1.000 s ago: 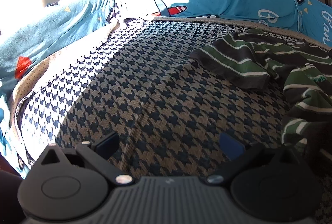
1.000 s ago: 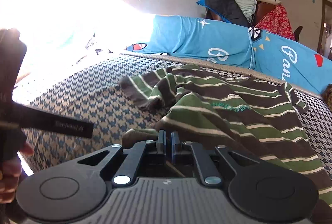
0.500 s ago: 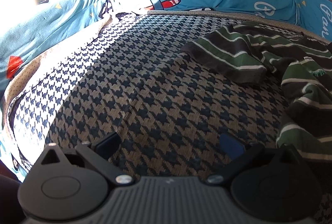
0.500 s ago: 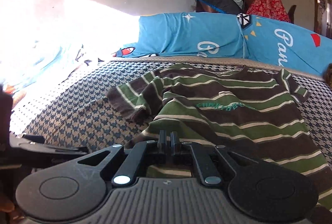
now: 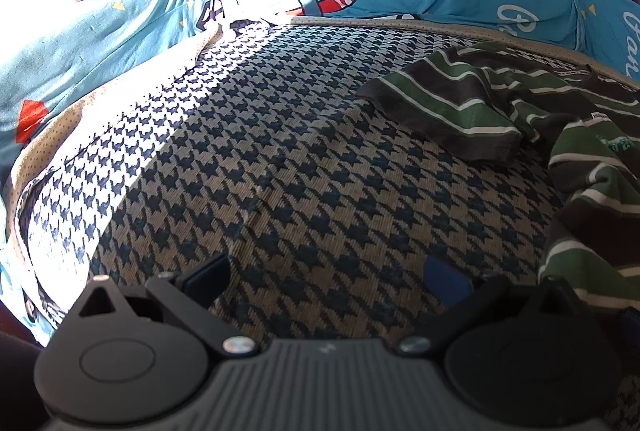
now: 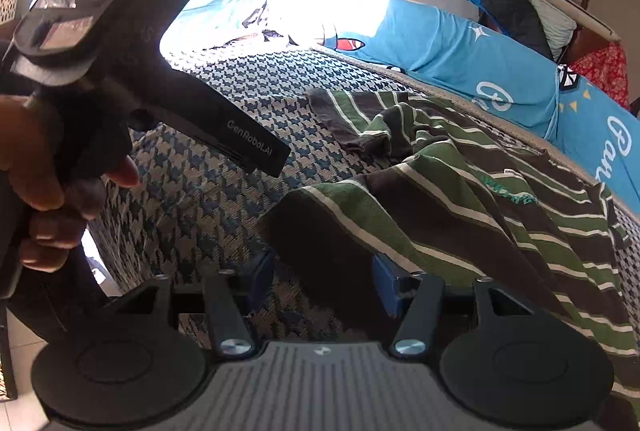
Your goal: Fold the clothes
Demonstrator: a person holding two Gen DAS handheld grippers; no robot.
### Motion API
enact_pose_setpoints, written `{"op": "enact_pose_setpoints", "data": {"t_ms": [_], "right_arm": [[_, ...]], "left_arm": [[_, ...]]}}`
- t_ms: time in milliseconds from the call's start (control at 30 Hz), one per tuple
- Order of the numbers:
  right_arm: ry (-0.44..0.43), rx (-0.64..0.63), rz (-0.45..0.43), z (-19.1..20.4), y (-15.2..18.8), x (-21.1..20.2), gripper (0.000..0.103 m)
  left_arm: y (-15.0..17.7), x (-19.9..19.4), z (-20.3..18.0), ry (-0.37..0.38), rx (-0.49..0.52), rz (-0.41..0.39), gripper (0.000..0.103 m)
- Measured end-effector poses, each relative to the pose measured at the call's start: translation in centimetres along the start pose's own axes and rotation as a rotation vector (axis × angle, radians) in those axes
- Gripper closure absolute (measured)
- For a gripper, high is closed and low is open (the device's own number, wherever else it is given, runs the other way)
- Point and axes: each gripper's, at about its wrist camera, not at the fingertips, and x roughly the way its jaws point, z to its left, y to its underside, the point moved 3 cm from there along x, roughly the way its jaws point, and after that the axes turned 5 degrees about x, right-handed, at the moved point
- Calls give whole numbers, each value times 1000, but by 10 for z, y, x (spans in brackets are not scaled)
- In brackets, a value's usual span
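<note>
Your left gripper [image 5: 328, 277] hangs wide open and empty over bare houndstooth bedcover [image 5: 248, 159]; the striped T-shirt [image 5: 532, 127] lies rumpled off at its 2 o'clock, one short sleeve [image 5: 452, 111] spread toward you. Seen from the right wrist, that gripper's body [image 6: 132, 43] sits at 10 o'clock, well apart from the cloth.

Your right gripper [image 6: 322, 281] also stands open, fingers [image 6: 262, 281] either side of a raised hem corner [image 6: 320, 231]; nothing is pinched, and whether the pads touch the fabric I can't tell.

Judging by this, the shirt isn't flat enough to fold. Close on that corner, take the far edge with your left, and draw both apart until the stripes lie straight. Keep clear of the blue pillows [image 6: 460, 51] at 1 o'clock.
</note>
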Motion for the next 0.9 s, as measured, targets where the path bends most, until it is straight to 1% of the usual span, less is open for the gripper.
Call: {"op": "enact_pose_setpoints", "data": {"t_ms": [33, 67, 100, 133, 200, 267, 367, 467, 567, 700, 800, 900], "right_arm": [[27, -15, -4, 1, 1, 2, 52], [51, -24, -7, 1, 1, 3, 66], [51, -4, -9, -3, -1, 4, 84], [53, 18, -12, -6, -3, 4, 90], [62, 79, -38, -18, -10, 2, 97], [69, 142, -63, -30, -17, -1, 98], [48, 281, -81, -57, -30, -3, 98], [66, 384, -69, -80, -38, 5, 98], [61, 485, -51, -98, -35, 13, 98], [71, 563, -29, -112, -31, 24, 98], [79, 620, 2, -119, -24, 33, 98], [69, 637, 22, -121, -21, 34, 97]], "left_arm": [[0, 0, 0, -3, 1, 0, 0], [0, 1, 0, -2, 1, 1, 0], [0, 1, -1, -1, 1, 2, 0], [0, 2, -2, 0, 3, 4, 0], [-1, 3, -5, 0, 6, 5, 0], [-2, 3, -8, 8, 8, 4, 0], [-7, 5, -17, 23, 13, -7, 0], [-12, 7, -26, 44, 20, -18, 0], [-16, 9, -34, 76, 15, -22, 0], [-22, 11, -47, 135, 18, -25, 0], [-23, 9, -59, 160, 55, -37, 0], [-21, 9, -71, 199, 83, -28, 0]]}}
